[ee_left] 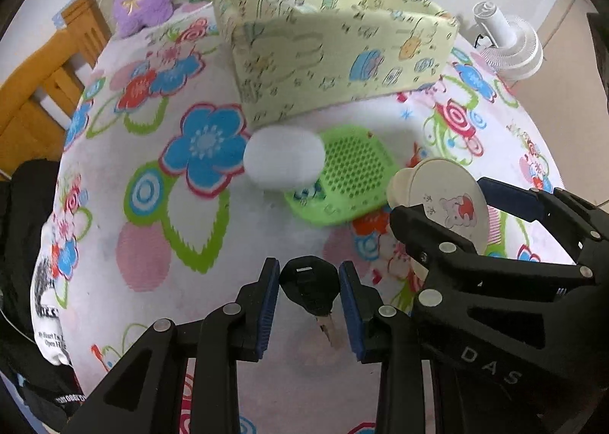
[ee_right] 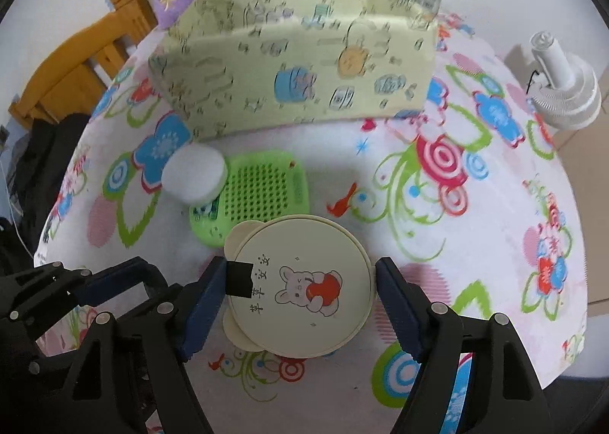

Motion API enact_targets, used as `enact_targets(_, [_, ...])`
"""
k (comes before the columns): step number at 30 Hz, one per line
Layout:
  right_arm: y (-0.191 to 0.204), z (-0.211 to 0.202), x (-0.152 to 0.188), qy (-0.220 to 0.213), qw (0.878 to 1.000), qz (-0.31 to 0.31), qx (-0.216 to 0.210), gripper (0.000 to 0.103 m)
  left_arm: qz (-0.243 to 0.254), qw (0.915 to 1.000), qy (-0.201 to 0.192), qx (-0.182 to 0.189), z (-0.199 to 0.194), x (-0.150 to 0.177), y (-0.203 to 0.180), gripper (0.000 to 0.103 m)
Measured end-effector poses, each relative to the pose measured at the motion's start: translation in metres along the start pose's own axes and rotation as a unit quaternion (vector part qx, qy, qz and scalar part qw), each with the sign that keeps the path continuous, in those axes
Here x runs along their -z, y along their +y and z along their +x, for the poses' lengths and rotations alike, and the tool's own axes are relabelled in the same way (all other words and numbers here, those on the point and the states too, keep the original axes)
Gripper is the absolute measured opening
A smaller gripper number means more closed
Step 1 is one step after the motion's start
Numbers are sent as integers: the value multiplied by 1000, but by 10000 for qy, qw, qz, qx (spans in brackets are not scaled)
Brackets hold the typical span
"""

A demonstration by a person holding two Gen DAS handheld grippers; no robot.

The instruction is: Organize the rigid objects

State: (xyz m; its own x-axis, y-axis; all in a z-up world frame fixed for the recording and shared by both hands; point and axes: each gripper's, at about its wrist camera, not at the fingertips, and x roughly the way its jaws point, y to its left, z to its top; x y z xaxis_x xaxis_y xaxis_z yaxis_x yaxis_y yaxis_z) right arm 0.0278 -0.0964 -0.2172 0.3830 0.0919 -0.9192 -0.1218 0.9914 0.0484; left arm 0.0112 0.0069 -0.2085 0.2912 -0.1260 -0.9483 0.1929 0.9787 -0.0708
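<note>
Key [ee_left: 309,291] pinched in my left jaws, round bear-eared case [ee_right: 300,289] clamped in my right; either could slip loose if tilted.

right claw [ee_left: 491,365]: "DAS" | round cream lid [ee_right: 300,287]: "苹苹安安"

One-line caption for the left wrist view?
Left gripper clamps a black key above the floral tablecloth, yellow box behind.
</note>
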Motion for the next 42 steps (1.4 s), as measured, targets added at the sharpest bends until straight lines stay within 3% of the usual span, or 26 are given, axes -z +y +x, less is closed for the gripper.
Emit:
enact_targets(13, [-12,-41,-26,-323,9991,210,-179,79,229,9993,-247,-156,-34,-30,-19,32])
enact_targets(28, [-19,-84,-50,-524,9983,138,-204,79,83,9984,-535,-169,-73,-50,-33,32])
enact_targets(42, [-29,-99,-71,-659,9974,-9,-282,80,3,9970,-737,-241,-85,-70,-43,32])
